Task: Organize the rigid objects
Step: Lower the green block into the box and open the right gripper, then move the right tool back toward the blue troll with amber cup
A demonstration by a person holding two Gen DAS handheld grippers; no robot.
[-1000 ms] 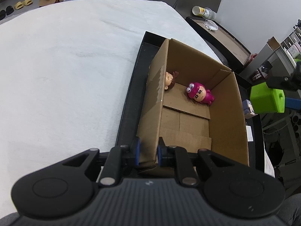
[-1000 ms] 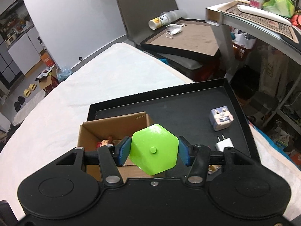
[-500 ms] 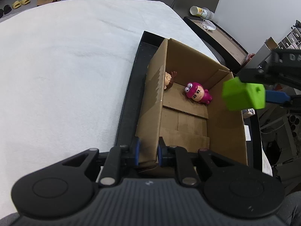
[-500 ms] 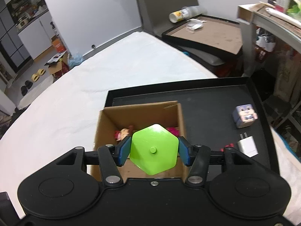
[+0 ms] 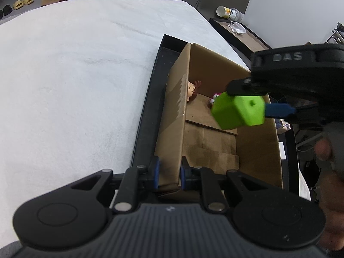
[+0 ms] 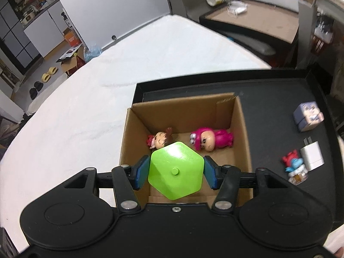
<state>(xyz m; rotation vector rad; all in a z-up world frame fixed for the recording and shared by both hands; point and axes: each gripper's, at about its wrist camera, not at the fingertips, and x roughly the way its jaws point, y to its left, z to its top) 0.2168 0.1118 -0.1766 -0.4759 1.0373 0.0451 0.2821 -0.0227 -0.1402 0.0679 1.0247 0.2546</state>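
An open cardboard box [image 5: 258, 150] [image 6: 243, 129] stands on a black tray [image 5: 148, 116] [image 6: 279, 94]. My left gripper [image 5: 168, 172] is shut on the box's near left wall. A green hexagonal block [image 5: 238, 111] [image 6: 176, 172] hangs above the box's inside, with my right gripper [image 6: 176, 172] [image 5: 240, 109] shut on it. On the box floor lie a pink figurine [image 6: 210, 139] [image 5: 215, 99] and a small brown-haired figurine [image 6: 160, 140] [image 5: 192, 90]. The green block hides most of the pink one in the left wrist view.
On the tray right of the box lie a blue-grey cube toy [image 6: 307, 116], a white plug adapter [image 6: 311, 155] and a small red and blue figurine [image 6: 294, 165]. A white cloth [image 5: 75, 75] covers the table. A hand [image 5: 331, 193] holds the right gripper.
The right gripper has carried the green block leftward and down, from beside the box to over its inside. The left gripper has kept its hold on the box wall.
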